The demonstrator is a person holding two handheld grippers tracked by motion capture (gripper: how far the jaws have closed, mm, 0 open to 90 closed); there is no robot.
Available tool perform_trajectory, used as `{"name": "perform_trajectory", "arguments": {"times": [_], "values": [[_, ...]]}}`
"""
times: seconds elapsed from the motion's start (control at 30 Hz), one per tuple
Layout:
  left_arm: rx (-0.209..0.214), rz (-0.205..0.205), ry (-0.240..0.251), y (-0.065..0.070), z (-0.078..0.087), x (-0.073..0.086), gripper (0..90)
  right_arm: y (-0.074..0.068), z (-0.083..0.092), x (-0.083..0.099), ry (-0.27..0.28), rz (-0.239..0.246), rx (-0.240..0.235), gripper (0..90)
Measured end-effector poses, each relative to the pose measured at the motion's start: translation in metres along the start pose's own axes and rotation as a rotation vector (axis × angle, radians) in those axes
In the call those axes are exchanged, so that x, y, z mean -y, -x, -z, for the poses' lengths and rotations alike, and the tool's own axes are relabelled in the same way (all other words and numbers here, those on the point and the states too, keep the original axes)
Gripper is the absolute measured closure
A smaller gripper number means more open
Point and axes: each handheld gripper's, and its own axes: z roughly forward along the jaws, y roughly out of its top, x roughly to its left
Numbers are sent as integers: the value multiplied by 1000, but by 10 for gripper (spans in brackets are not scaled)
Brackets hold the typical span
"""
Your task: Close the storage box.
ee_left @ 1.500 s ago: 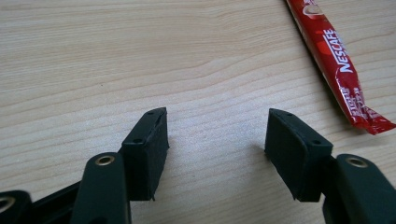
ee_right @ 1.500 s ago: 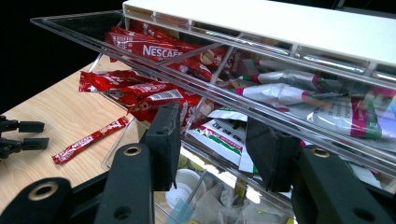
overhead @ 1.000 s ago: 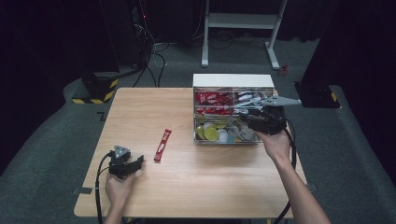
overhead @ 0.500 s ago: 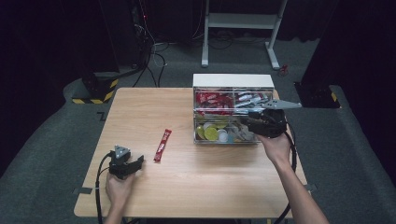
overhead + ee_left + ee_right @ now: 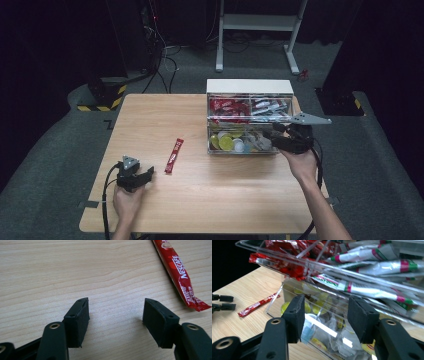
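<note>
The right hand-held gripper (image 5: 325, 317) is held at the near right of the clear organizer box (image 5: 249, 122), its jaws just opened wider, nothing gripped. The left hand-held gripper (image 5: 116, 320) is kept open, empty, beside the Nescafé sachet (image 5: 174, 155).

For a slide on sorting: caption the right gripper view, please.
Right claw, open with nothing between its pads, at the clear organizer box of sachets.

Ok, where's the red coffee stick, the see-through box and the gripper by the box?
red coffee stick (image 5: 174, 155), high view, middle of the packet.
see-through box (image 5: 243, 151), high view, front wall's bottom edge.
right gripper (image 5: 325, 317), right gripper view, gap between its open jaws.
</note>
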Motion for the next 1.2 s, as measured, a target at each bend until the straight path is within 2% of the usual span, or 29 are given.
{"name": "perform_trajectory", "arguments": {"times": [0.17, 0.27, 0.63, 1.2], "values": [[-1, 1, 1, 0, 0, 0, 377, 6, 4, 11, 10, 1, 44, 446], [0, 1, 1, 0, 0, 0, 376, 10, 6, 17, 9, -12, 54, 444], [0, -1, 1, 0, 0, 0, 374, 24, 21, 37, 29, -63, 78, 436], [-4, -8, 0, 1, 0, 0, 374, 36, 32, 63, 39, -98, 96, 418]]}}
